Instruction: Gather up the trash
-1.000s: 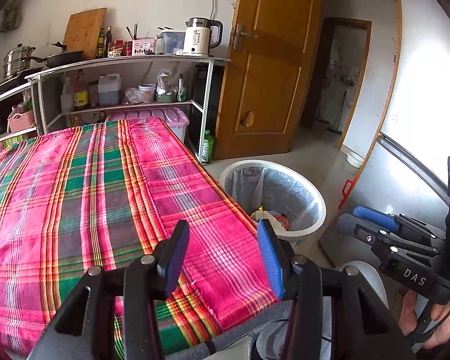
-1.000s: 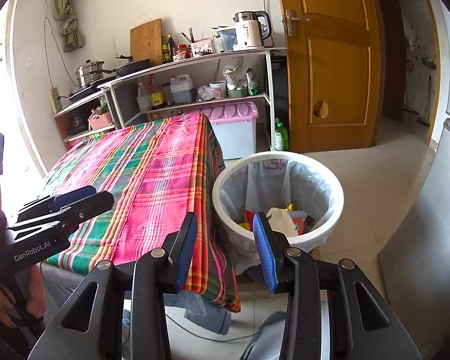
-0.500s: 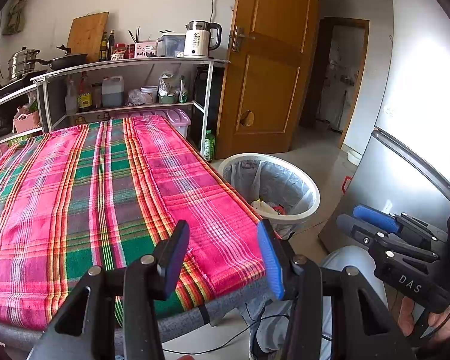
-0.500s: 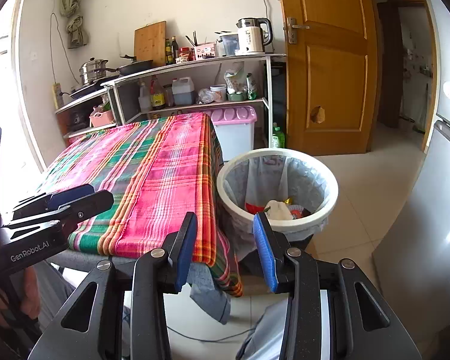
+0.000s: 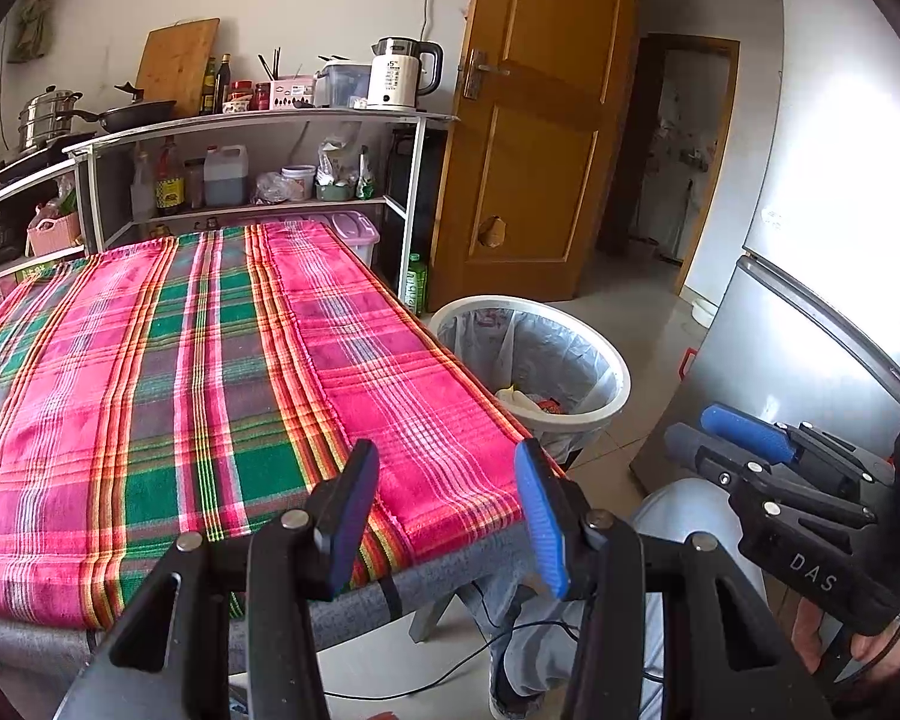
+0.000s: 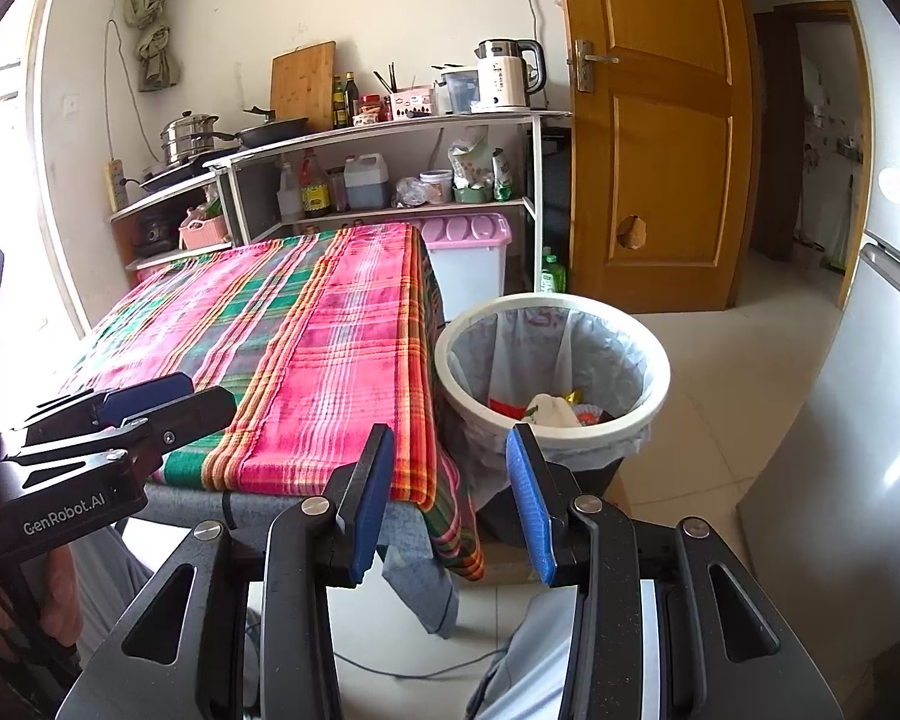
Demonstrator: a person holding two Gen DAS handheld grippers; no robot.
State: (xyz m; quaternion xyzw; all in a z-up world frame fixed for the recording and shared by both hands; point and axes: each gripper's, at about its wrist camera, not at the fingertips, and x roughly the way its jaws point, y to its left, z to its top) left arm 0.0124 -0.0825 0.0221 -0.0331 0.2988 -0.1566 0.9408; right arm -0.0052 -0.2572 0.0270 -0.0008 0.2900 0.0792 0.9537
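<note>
A white trash bin with a grey liner stands on the floor beside the table's right edge; crumpled white paper and red and yellow wrappers lie inside. The same bin shows in the left wrist view. The table carries a pink and green plaid cloth with nothing on it. My left gripper hovers open over the table's near edge, nothing between its blue pads. My right gripper is open and empty, near the table's front right corner, short of the bin.
A metal shelf unit with a kettle, bottles and pots stands behind the table. A pink-lidded storage box sits beneath it. A wooden door is beyond the bin, a steel fridge at right. A person's legs show below.
Both grippers have drawn back from the table and bin, which now look farther off. More of the table's near edge and the floor shows. The jaws are unchanged.
</note>
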